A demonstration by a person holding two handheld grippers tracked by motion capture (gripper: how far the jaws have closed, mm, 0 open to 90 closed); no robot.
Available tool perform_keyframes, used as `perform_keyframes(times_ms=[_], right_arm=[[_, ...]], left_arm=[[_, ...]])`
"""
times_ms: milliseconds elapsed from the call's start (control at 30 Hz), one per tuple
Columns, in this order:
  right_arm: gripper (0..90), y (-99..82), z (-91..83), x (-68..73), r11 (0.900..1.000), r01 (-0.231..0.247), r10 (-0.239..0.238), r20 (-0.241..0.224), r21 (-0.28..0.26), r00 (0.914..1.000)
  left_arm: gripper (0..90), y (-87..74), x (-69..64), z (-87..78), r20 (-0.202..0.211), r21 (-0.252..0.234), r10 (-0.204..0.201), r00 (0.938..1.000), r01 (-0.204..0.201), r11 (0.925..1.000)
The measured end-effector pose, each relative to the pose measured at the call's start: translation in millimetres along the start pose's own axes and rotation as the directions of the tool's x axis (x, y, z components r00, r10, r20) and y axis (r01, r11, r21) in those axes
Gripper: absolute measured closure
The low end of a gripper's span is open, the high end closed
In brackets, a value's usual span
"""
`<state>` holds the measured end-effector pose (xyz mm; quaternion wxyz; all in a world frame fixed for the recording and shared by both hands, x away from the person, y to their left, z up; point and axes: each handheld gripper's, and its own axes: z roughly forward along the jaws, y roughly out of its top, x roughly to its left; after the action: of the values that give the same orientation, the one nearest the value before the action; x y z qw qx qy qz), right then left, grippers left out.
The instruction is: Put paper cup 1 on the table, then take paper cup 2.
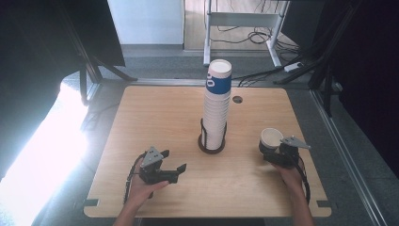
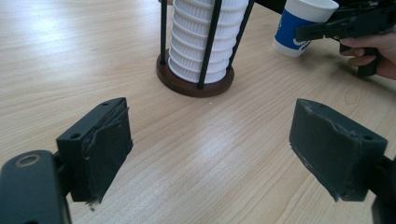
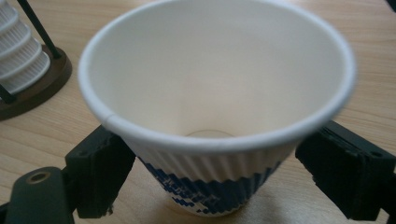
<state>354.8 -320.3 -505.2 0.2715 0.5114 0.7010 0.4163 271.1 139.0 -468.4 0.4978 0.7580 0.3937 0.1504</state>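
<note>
- Your left gripper (image 1: pixel 181 168) rests low over the table (image 1: pixel 155 108), jaws spread, nothing between them.
- The cup stack (image 1: pixel 217 106) stands in its holder (image 2: pixel 194 86) at mid-table.
- Your right gripper (image 3: pixel 210 175) straddles the paper cup (image 3: pixel 215 102), which stands upright on the table; jaws spread, pads clear of its sides.

Both forearms reach in from the near edge. The left gripper (image 1: pixel 175 172) lies low and level, jaws parted around nothing. The right gripper (image 1: pixel 272 151) points forward, its jaws spread wide, pads (image 3: pixel 100 175) clear.
</note>
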Motion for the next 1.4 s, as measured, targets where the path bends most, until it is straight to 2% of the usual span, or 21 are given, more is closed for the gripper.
perform_keyframes(times_ms=[200,500,667,767,900,1033,1133,1233,1333,1400], right_arm=[[9.3,0.3,-12.3,-0.4,0.9995,-0.016,0.017,0.015,-0.027,0.9997],[7.5,1.3,-46.3,0.7,0.9916,-0.053,0.054,0.000,-0.118,0.9986],[8.7,4.0,-64.8,6.7,0.9888,-0.036,0.035,-0.006,-0.145,0.9994],[12.2,6.3,-75.0,11.0,0.9859,-0.022,0.017,-0.030,-0.166,0.9994],[15.2,12.5,-87.5,18.8,0.9795,-0.005,-0.015,-0.097,-0.201,0.9952],[18.5,18.7,-92.9,29.9,0.9746,0.006,-0.043,-0.164,-0.224,0.9855],[20.2,21.7,-92.7,39.8,0.9722,0.026,-0.076,-0.210,-0.233,0.9748],[21.8,25.4,-90.0,49.5,0.9701,0.023,-0.089,-0.267,-0.241,0.9597],[21.9,28.5,-87.6,58.8,0.9695,0.052,-0.123,-0.296,-0.240,0.9473],[22.8,29.7,-86.0,62.7,0.9705,0.053,-0.127,-0.315,-0.235,0.9404]], left_arm=[[12.6,-0.1,0.0,-0.1,0.000,0.003,-0.003,1.0000,0.003,1.0000],[12.6,1.2,0.4,-0.7,-0.009,0.010,-0.012,0.9999,0.012,0.9999],[11.2,2.2,2.6,-2.8,0.010,0.002,-0.029,0.9995,0.029,0.9996],[14.9,3.2,2.1,-4.1,0.023,-0.001,-0.023,0.9995,0.023,0.9997],[15.0,4.3,1.5,-5.0,0.023,-0.007,-0.015,0.9996,0.015,0.9999],[15.0,4.2,1.3,-5.4,0.009,-0.017,-0.014,0.9999,0.014,0.9998],[15.2,4.5,1.4,-6.4,0.005,-0.030,-0.016,0.9999,0.016,0.9994],[15.0,4.7,1.9,-6.0,0.010,-0.036,-0.027,0.9996,0.028,0.9990],[13.6,4.6,2.4,-5.5,0.027,-0.038,-0.029,0.9992,0.030,0.9988],[15.4,5.4,4.0,-3.7,0.060,-0.022,-0.041,0.9973,0.043,0.9988]])
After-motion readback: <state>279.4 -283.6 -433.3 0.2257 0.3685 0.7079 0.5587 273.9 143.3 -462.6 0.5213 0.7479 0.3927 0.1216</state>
